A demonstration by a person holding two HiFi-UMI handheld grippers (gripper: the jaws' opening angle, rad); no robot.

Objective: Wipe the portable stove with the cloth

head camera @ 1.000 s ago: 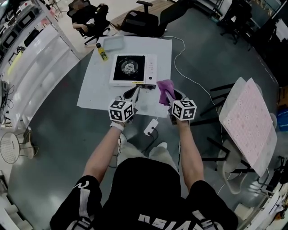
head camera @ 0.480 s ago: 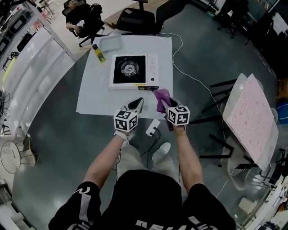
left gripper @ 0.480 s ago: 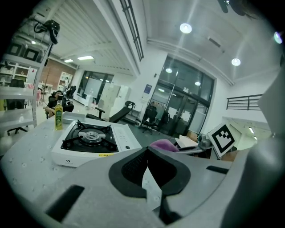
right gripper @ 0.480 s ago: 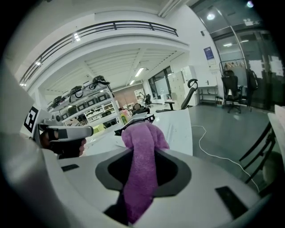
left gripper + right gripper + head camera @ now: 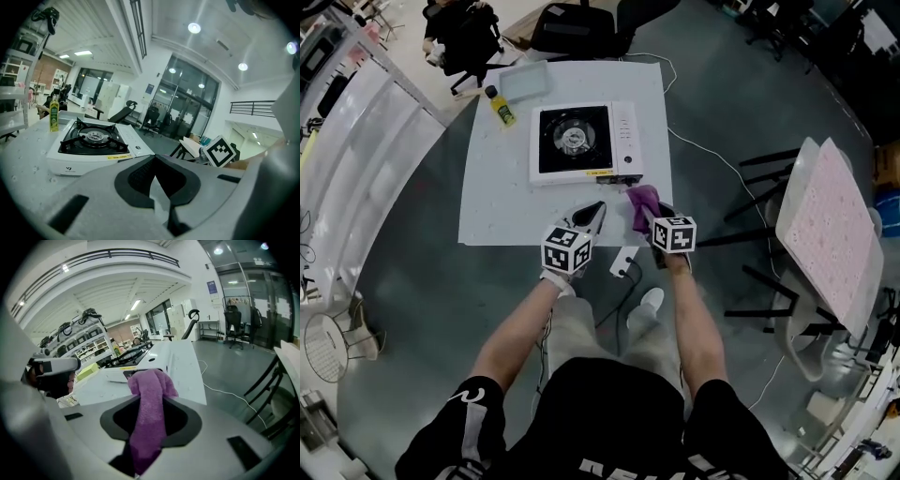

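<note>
The portable stove (image 5: 581, 141), white with a black burner top, sits on the white table (image 5: 502, 202). The left gripper view shows the stove (image 5: 91, 145) just ahead. My right gripper (image 5: 651, 216) hangs at the table's near right edge, just short of the stove's front right corner, shut on a purple cloth (image 5: 640, 199). In the right gripper view the cloth (image 5: 147, 413) drapes between the jaws of the right gripper (image 5: 150, 397), with the stove (image 5: 131, 357) beyond it. My left gripper (image 5: 592, 212) hovers over the table's near edge, its jaw tips together on nothing, as the left gripper (image 5: 154, 158) shows in its own view.
A yellow bottle (image 5: 500, 108) and a clear tray (image 5: 525, 82) stand behind the stove's left side. A white cable (image 5: 703, 159) runs off the table's right side, and a white power strip (image 5: 623, 262) lies on the floor. A folding chair (image 5: 825, 234) stands to the right.
Both grippers have sunk toward the table's near edge and tipped downward. The purple cloth stays in the right jaws.
</note>
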